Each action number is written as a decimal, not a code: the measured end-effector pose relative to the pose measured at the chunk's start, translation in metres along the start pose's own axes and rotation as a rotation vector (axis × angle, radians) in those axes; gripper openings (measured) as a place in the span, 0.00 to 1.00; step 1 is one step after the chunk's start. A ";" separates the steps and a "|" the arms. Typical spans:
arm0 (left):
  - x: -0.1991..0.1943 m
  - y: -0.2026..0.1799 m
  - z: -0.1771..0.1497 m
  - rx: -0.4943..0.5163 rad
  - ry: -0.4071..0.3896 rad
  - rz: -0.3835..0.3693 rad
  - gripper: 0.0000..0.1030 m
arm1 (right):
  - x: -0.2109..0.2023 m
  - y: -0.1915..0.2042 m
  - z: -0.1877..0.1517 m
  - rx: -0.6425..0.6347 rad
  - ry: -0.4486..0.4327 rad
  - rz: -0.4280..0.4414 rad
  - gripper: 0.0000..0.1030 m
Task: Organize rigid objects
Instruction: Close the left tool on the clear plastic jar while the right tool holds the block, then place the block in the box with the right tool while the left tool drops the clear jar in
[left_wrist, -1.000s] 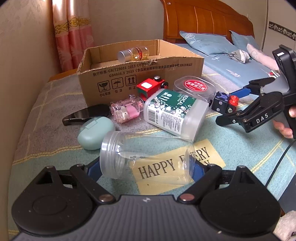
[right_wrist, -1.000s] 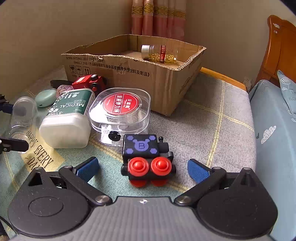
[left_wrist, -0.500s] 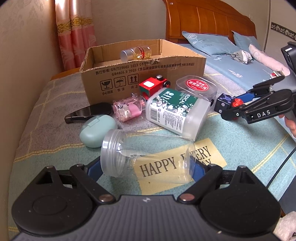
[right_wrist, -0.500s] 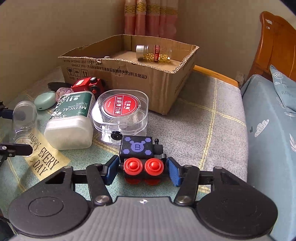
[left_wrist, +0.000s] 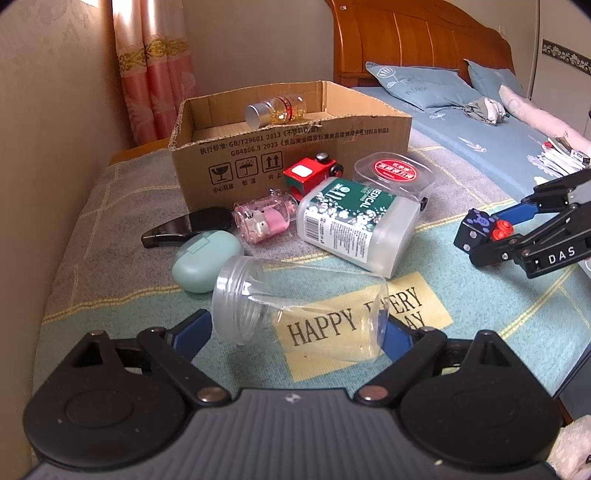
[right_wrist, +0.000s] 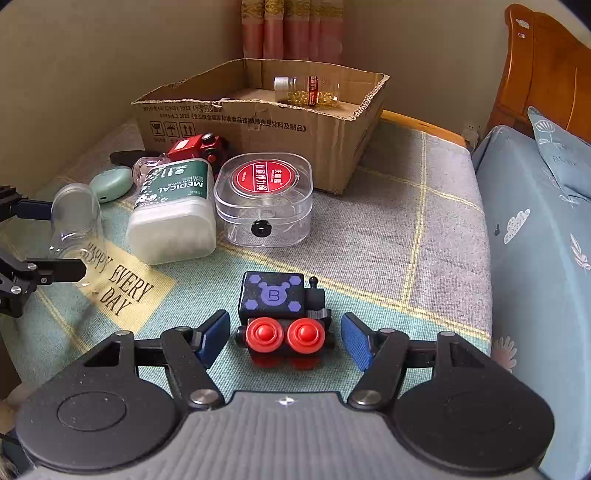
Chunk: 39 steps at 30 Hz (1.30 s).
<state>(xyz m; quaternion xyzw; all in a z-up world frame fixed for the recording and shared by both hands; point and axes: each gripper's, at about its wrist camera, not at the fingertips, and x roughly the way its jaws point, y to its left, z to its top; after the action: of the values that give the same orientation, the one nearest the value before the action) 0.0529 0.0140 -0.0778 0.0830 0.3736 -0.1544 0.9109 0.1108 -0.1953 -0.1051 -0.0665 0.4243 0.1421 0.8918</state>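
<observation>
Right wrist view: capsule bottle (right_wrist: 307, 92) alone boxed at 12 o'clock; right tool (right_wrist: 284, 341) open around toy train (right_wrist: 282, 317); left tool (left_wrist: 297, 332) straddled clear jar (left_wrist: 299, 306), grip uncertain.

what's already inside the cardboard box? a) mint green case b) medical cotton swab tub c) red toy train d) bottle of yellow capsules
d: the bottle of yellow capsules lies on its side inside the cardboard box, and nothing else can be seen in it.
</observation>
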 end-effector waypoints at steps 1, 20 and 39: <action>0.000 0.000 0.001 -0.002 0.000 -0.001 0.93 | 0.001 0.000 0.001 0.002 0.002 -0.001 0.69; 0.007 -0.001 0.015 0.022 0.003 -0.038 0.89 | 0.006 0.009 0.008 -0.038 0.026 -0.036 0.58; -0.022 0.010 0.042 0.076 -0.003 -0.041 0.87 | -0.030 0.010 0.029 -0.131 0.005 -0.034 0.54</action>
<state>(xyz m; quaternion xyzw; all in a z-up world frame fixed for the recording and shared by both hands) 0.0693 0.0172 -0.0319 0.1096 0.3676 -0.1872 0.9043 0.1113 -0.1847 -0.0639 -0.1322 0.4152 0.1541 0.8868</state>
